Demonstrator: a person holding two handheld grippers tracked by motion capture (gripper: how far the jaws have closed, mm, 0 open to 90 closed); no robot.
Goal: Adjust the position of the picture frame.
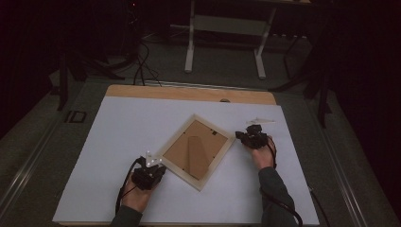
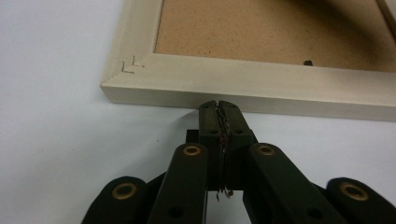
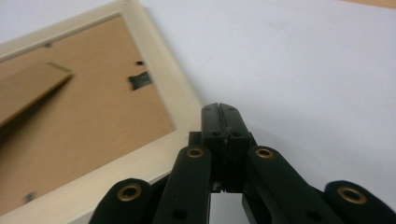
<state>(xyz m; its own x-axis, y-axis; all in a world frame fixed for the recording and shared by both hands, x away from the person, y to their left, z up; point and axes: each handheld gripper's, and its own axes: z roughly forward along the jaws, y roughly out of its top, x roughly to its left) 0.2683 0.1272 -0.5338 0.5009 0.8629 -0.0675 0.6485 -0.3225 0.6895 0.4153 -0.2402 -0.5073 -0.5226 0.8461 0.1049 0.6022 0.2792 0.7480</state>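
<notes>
Dark floor and grey stands are sitting behind a bench (image 1: 118,142) with a big white sheet on it. One picture frame (image 1: 196,151) is lying face down near the middle of the white sheet, turned like a diamond, so its brown back and its fold-out stand (image 1: 197,156) are facing up.

Everything else is placed around that frame. The left gripper (image 1: 152,164) is sitting at the frame's near-left edge. In the left gripper view its fingers (image 2: 211,122) are clenched tight with nothing between them, and their tips are touching, or almost touching, the pale wood side of the frame (image 2: 243,88). The right gripper (image 1: 249,135) is waiting just off the frame's right corner. In the right gripper view its fingers (image 3: 211,122) are clenched and empty too, hanging over the frame's rim (image 3: 184,112). A small clear strip (image 1: 260,120) is lying past the right gripper, farther from the frame.

It looks like the person is getting ready to work on the frame's back. To do it well, the left gripper should be holding the frame steady so it is not sliding. The right one should be opening a little and going slowly for the small dark clip (image 3: 140,80) on the back, not scraping the wood.
</notes>
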